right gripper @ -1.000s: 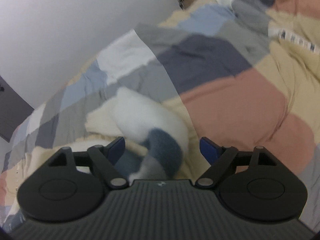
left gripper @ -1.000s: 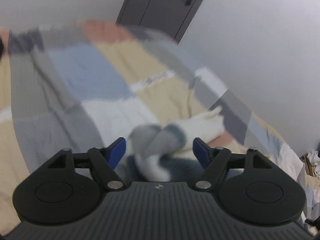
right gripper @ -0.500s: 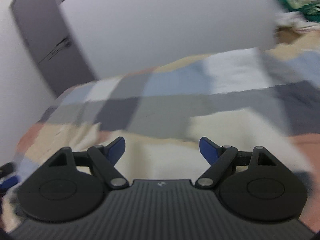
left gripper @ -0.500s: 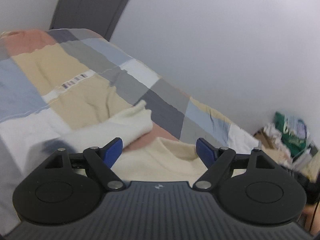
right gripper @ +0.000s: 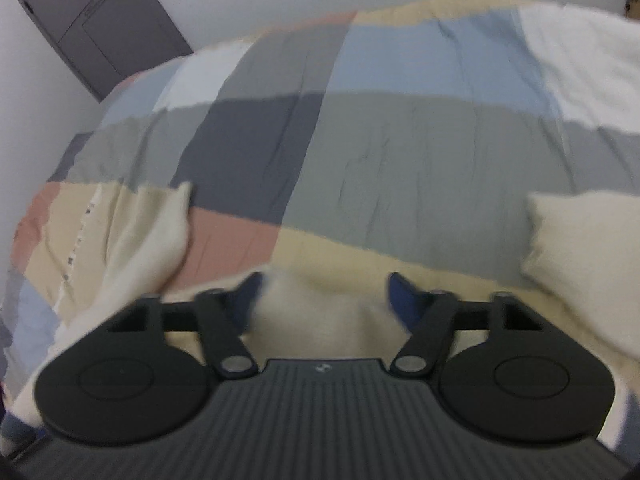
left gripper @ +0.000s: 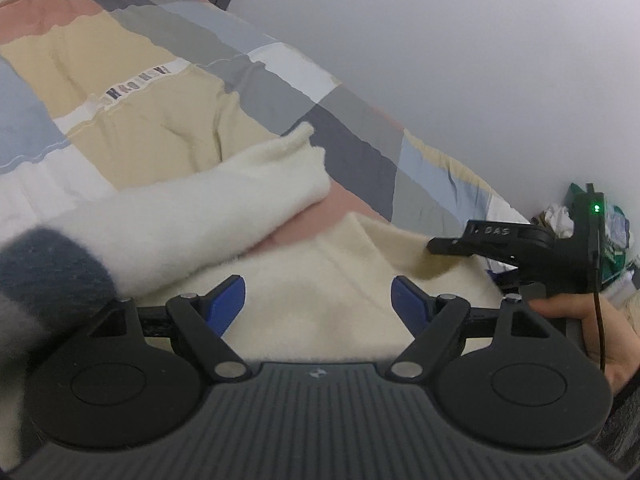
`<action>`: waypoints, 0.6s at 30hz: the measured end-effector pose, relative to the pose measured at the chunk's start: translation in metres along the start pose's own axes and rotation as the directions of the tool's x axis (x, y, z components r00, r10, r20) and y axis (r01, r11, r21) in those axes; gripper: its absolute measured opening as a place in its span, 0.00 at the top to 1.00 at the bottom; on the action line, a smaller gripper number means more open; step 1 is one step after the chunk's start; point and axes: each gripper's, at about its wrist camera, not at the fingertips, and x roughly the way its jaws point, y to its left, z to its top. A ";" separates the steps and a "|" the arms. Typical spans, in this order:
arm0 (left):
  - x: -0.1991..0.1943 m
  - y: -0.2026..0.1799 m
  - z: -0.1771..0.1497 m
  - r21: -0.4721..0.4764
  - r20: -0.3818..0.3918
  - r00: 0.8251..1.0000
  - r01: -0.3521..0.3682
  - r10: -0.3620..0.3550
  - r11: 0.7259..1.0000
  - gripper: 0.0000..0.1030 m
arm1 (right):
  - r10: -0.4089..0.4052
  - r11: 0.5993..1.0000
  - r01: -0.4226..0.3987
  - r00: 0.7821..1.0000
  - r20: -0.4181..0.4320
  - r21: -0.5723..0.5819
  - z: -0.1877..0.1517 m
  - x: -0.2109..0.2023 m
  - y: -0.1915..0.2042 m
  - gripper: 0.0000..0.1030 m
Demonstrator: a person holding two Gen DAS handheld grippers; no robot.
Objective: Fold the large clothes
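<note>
One cream knit sweater [left gripper: 328, 280] lies spread on a patchwork duvet [left gripper: 160, 128] covering the bed. Body panel sits directly below both wrist cams. One sleeve [left gripper: 208, 216] runs diagonally up-left in left wrist view, cuff end resting on duvet at a pink/dark-grey patch boundary; lower sleeve section shows a dark grey band [left gripper: 48, 264] at frame left. In right wrist view a 2nd cream section [right gripper: 580, 236] lies at frame right on grey patches.

Left gripper [left gripper: 318, 300]: blue fingers spread wide, hovering over cream fabric w/ nothing pinched between them; contact w/ fabric cannot be confirmed.

Right gripper [right gripper: 322, 296]: jaws have just been closing, a raised bunch of cream fabric sits between the blue fingers. View is motion-blurred, so whether pads actually press the fabric cannot be told. Same gripper seen from the side in left wrist view [left gripper: 436, 246], tip at sweater edge, green LED lit on its body, person's hand [left gripper: 592, 320] on the handle.

Surroundings: plain white wall [left gripper: 440, 40], dark grey door [right gripper: 92, 20] w/ lever handle, clutter [left gripper: 560, 216] in far corner beyond the bed.
</note>
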 end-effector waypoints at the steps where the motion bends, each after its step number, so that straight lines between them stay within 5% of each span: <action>1: 0.002 0.000 -0.001 0.002 -0.003 1.000 0.003 -0.003 1.000 0.19 | 0.018 1.000 -0.018 1.000 -0.007 -0.007 -0.003 0.001 0.000 0.62; 3: 0.004 0.004 -0.002 -0.009 -0.005 1.000 0.019 -0.019 1.000 0.19 | 0.021 0.998 -0.019 1.000 0.017 -0.065 -0.012 -0.009 0.005 0.83; 10: -0.010 0.007 0.000 -0.031 0.035 0.994 0.102 -0.101 0.994 0.19 | 0.077 0.972 -0.033 0.980 0.184 -0.232 -0.044 -0.084 0.024 0.86; 18: -0.050 -0.007 -0.010 0.025 0.098 0.971 0.216 -0.217 0.976 0.19 | 0.166 0.954 -0.066 0.929 0.332 -0.293 -0.106 -0.174 0.012 0.87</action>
